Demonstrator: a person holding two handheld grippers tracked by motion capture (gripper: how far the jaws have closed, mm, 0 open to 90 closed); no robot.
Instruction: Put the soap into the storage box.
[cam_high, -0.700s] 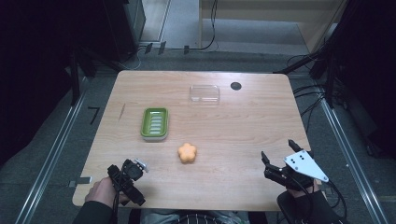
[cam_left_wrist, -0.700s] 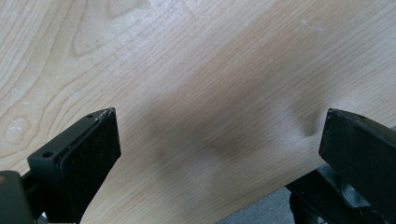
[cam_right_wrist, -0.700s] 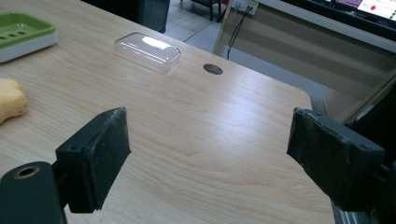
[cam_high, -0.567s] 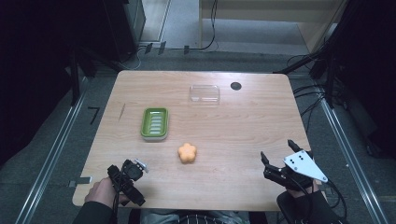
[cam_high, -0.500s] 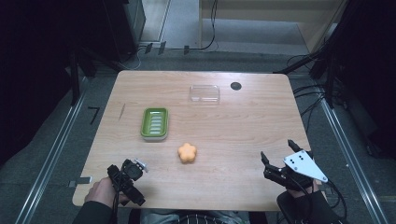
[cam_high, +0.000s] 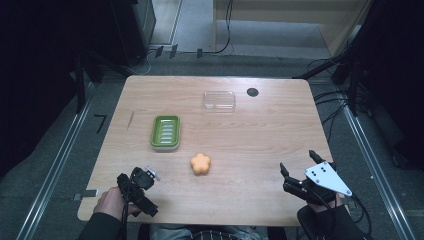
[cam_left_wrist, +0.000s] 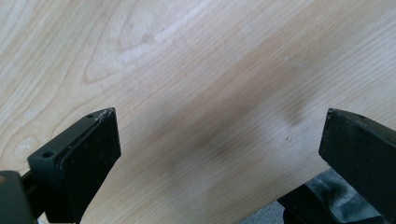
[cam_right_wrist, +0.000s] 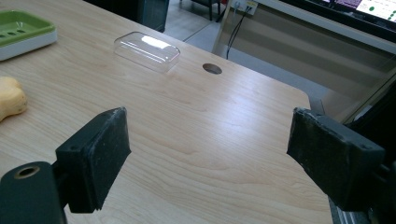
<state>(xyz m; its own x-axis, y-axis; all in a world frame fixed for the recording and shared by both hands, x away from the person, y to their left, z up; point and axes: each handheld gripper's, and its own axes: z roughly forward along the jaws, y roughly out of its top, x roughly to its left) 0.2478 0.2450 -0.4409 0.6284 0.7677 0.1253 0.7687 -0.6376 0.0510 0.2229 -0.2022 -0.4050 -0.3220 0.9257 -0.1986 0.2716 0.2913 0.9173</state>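
Both grippers, left gripper (cam_high: 140, 186) and right gripper (cam_high: 300, 172), are sitting wide apart at the table's (cam_high: 260, 135) near corners, gripping nothing. Orange flower-shaped soap (cam_high: 200, 163) is lying near the near edge, green soap dish (cam_high: 165, 132) just behind it.

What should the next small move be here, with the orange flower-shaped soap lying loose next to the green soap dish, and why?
Probably bring the left gripper forward and rightward toward the orange flower-shaped soap. Its jaws stand wide apart over bare wooden table, holding nothing, and it looks nearer the soap than the right gripper, which is open too. The soap lies loose just near of the empty green ribbed soap dish, a likely place for it.
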